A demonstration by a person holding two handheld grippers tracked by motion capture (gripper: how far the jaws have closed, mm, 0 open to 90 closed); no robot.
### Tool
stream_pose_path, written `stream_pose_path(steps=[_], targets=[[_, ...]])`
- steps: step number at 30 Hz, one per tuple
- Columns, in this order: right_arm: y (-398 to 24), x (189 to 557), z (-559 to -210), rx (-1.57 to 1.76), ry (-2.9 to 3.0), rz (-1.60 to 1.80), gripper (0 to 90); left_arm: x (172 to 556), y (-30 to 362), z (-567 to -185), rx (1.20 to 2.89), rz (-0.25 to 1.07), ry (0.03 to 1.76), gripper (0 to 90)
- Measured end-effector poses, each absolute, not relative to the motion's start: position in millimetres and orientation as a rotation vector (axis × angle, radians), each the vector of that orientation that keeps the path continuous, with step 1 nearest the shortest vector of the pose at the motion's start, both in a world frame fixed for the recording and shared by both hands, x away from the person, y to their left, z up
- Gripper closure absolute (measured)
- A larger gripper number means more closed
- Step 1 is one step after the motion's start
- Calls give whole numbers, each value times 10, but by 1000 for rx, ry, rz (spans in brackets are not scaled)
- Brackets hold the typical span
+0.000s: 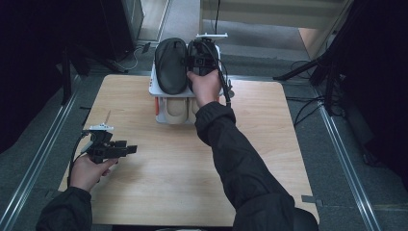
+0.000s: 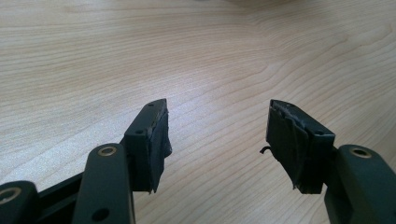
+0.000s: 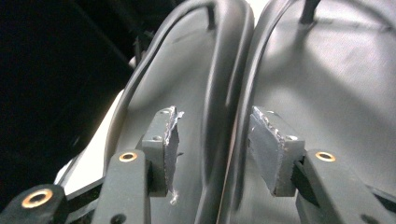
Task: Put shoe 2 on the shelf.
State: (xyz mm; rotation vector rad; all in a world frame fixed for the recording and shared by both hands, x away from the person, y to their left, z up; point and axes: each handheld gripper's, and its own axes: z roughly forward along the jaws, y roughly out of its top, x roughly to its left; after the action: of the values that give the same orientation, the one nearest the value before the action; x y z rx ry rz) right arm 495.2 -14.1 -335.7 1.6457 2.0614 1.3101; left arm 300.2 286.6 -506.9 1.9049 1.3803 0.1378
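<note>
Two black slippers lie side by side on top of a small white rack [image 1: 153, 89] at the table's far edge: the left slipper [image 1: 171, 65] and the right slipper [image 1: 194, 48]. My right gripper [image 1: 204, 52] hovers over the right one, held in a hand. In the right gripper view its open jaws [image 3: 212, 140] straddle the touching rims of the left slipper [image 3: 187, 70] and the right slipper [image 3: 327, 84], and the pads do not press on them. My left gripper [image 1: 132, 149] rests low over the table's left side, open [image 2: 217, 135] with only bare wood between its fingers.
A pair of light-coloured slippers [image 1: 175, 109] sits on the rack's lower shelf. The wooden table [image 1: 168, 173] stretches wide between the rack and the person. Dark stands and cables [image 1: 317, 72] surround the table on the floor.
</note>
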Motion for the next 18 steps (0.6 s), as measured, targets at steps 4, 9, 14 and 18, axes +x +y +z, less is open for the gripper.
stream_pose_path(steps=[4, 9, 14, 18], targets=[[-214, 4783, -3337, 1581, 2105, 1321, 537, 3006, 2868, -5066, 1908, 135, 1383, 398], [-291, 4625, -3343, 1538, 2141, 1343, 538, 3007, 2861, -5064, 1911, 136, 1383, 397], [-354, 4485, -3339, 1488, 2150, 1356, 539, 3011, 2851, -5071, 1910, 144, 1383, 398], [-427, 4318, -3357, 1453, 2178, 1373, 542, 3012, 2847, -5073, 1916, 146, 1381, 397]])
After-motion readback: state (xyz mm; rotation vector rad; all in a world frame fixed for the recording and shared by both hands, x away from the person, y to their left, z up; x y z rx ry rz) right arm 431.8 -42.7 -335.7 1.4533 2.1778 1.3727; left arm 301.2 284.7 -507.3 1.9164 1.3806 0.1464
